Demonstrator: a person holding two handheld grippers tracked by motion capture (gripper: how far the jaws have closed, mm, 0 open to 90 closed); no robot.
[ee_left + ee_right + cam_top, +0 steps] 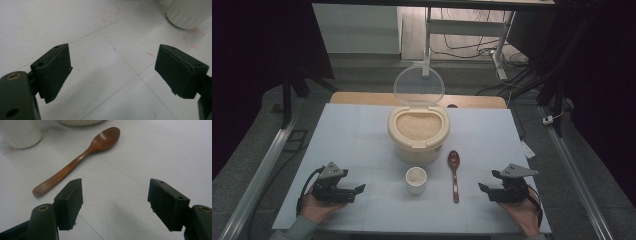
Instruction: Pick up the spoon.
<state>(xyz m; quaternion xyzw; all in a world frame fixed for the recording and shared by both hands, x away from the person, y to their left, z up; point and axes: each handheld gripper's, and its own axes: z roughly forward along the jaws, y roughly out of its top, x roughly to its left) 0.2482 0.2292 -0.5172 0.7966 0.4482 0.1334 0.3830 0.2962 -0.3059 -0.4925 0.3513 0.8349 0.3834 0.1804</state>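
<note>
High view, left gripper (360,189): jaws apart, nothing between them, resting low at the near left of the white table (352,135), pointing inward toward the cup.
High view, right gripper (482,188): jaws spread, empty, near the right front of the table, pointing inward toward the spoon handle.
Left gripper view, jaws: both black pads wide apart over bare tabletop; ribbed white cup (187,13) at upper right, well apart from the pads.
Right gripper view, jaws: standing wide, bare table between; wooden spoon (75,161) lying ahead and left, handle end just beyond the left pad, not touching.
Spoon place: flat on the table just right of the cup (416,179), bowl end toward the rice container (418,131), handle toward the near edge.
Open room, left: wide bare stretch between left gripper and cup.
Open room, right: narrower bare strip between spoon (454,175) and right gripper.
Edges: both hands close to the near table edge; metal rails (259,175) flanking the table on either side.
Markings: faint red corner marks (192,40) drawn on the tabletop beside the cup; no readable writing.
Container: round cream tub, clear lid (418,86) hinged up and standing open behind it, filled with pale rice.
Cup contents: pale inside, seemingly rice, hard to tell for sure.
</note>
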